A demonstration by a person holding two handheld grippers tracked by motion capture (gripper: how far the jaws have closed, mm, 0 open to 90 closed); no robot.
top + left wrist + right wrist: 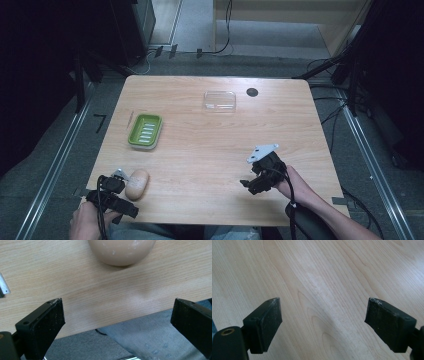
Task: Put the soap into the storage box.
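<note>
1. Table (210, 150): pale wood with rounded corners, standing on grey floor with dark cables beyond its far edge.
2. Right gripper (250, 185): held over bare wood near the front right of the table, jaws spread wide apart with nothing between them in the right gripper view.
3. Left gripper (122, 175): at the front left corner, jaws also spread wide, hanging over the table's near edge.
4. Green tray (145, 131): on the left half, well apart from both grippers, with a ribbed floor.
5. Clear lid or box (219, 100): near the far edge, possibly empty.
6. Tan oval object (137, 183): lies just beside the left gripper, perhaps a soap bar, ahead of the jaws and ungripped.
7. Dark round spot (252, 92): just right of the clear piece.
</note>
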